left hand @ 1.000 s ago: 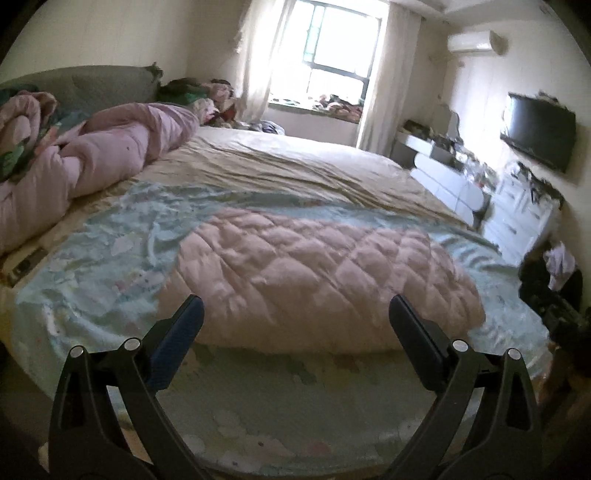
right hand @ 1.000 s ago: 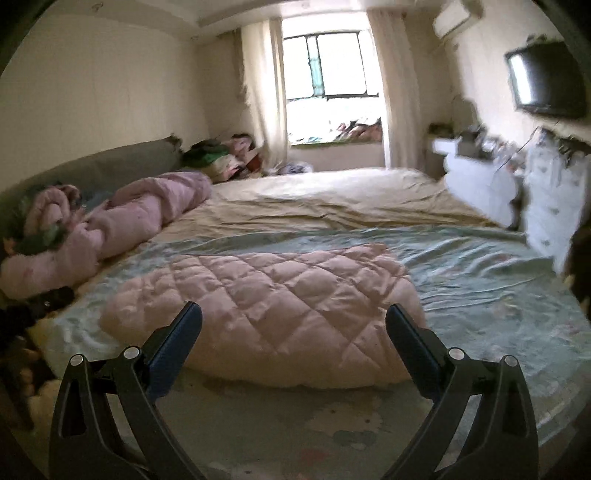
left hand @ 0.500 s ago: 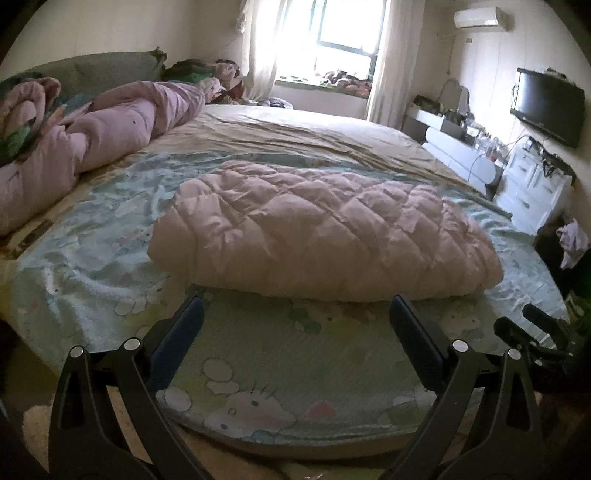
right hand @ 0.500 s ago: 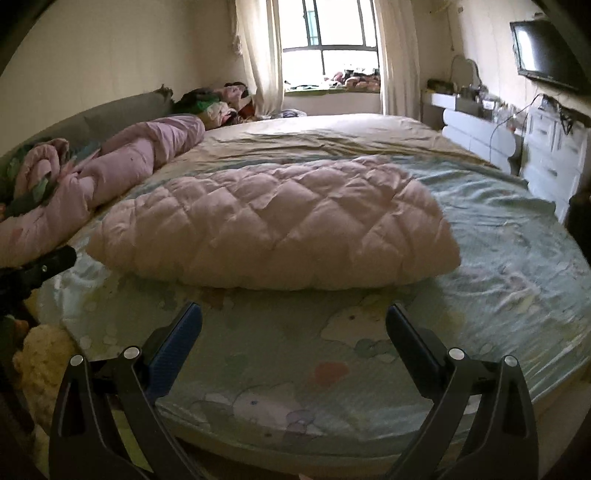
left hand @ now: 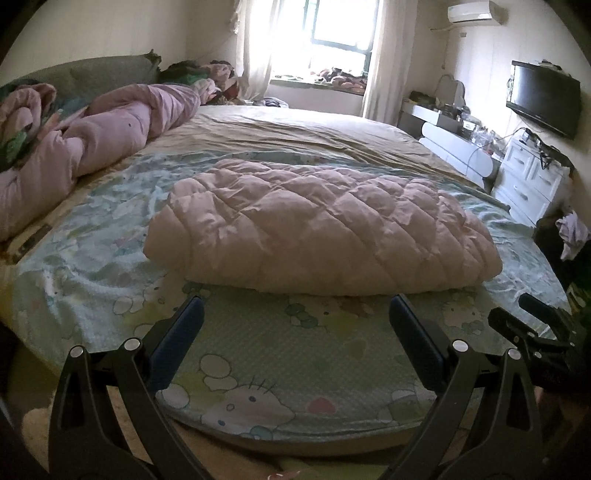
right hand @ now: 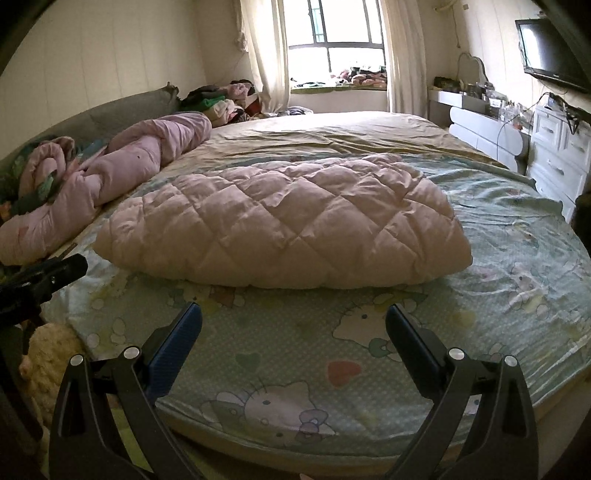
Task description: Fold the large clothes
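left gripper [left hand: 293, 325]: jaws spread, empty | right gripper [right hand: 293, 323]: jaws spread, empty | pink quilted jacket [right hand: 284, 225]: folded bundle on cartoon-print sheet [right hand: 369, 332], near foot edge | both grippers short of hem, likely clear for release or regrasp

This was pretty clearly somebody's bedroom at home: a big bed [left hand: 303, 369] with a cartoon-cat sheet, a curtained window [right hand: 343, 44], and a wall-mounted TV [left hand: 541, 98]. There was also a white dresser [right hand: 557, 155], an air conditioner [left hand: 469, 13], and clothes piled by the headboard [right hand: 221, 99].
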`<state>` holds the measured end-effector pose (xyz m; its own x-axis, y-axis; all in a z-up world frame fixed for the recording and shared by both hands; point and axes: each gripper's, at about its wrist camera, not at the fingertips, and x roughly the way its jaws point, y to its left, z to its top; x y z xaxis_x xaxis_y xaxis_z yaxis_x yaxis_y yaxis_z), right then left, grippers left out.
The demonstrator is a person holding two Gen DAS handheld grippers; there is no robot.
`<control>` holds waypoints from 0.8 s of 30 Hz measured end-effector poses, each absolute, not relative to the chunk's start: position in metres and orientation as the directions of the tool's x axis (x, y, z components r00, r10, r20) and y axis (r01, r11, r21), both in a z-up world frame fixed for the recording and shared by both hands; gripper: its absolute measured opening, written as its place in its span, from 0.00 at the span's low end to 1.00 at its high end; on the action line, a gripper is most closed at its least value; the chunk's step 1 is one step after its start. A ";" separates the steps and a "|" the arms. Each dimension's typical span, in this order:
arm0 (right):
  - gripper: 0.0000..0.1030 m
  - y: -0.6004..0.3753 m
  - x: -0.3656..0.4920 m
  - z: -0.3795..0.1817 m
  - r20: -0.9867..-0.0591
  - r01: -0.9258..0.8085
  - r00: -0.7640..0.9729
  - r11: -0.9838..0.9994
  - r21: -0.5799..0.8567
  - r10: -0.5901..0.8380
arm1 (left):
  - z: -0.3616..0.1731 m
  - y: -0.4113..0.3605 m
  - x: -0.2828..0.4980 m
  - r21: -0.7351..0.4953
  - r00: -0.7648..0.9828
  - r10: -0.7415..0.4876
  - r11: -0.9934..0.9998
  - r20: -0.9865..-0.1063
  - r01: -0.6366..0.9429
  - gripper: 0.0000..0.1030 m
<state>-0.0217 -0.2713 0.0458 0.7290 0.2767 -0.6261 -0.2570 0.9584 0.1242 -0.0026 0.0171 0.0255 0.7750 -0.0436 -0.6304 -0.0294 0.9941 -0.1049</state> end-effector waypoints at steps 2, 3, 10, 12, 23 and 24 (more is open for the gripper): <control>0.96 -0.270 -0.021 0.047 -0.623 -0.260 0.732 0.958 0.122 0.277 | 0.025 0.017 -0.002 -0.107 0.774 -0.046 0.994 -0.631 -0.028 0.91; 0.96 -0.270 -0.021 0.048 -0.621 -0.261 0.733 0.958 0.121 0.278 | 0.026 0.017 -0.003 -0.106 0.774 -0.046 0.994 -0.632 -0.027 0.91; 0.96 -0.270 -0.022 0.051 -0.617 -0.257 0.737 0.959 0.122 0.276 | 0.026 0.016 -0.003 -0.105 0.779 -0.052 0.994 -0.625 -0.018 0.91; 0.96 -0.270 -0.022 0.051 -0.616 -0.257 0.737 0.958 0.123 0.277 | 0.025 0.016 -0.003 -0.102 0.777 -0.048 0.995 -0.628 -0.021 0.91; 0.96 -0.270 -0.022 0.052 -0.614 -0.258 0.739 0.958 0.124 0.278 | 0.026 0.017 -0.003 -0.104 0.777 -0.047 0.994 -0.628 -0.023 0.91; 0.96 -0.270 -0.021 0.052 -0.615 -0.258 0.738 0.958 0.123 0.277 | 0.026 0.017 -0.003 -0.103 0.776 -0.048 0.994 -0.629 -0.022 0.91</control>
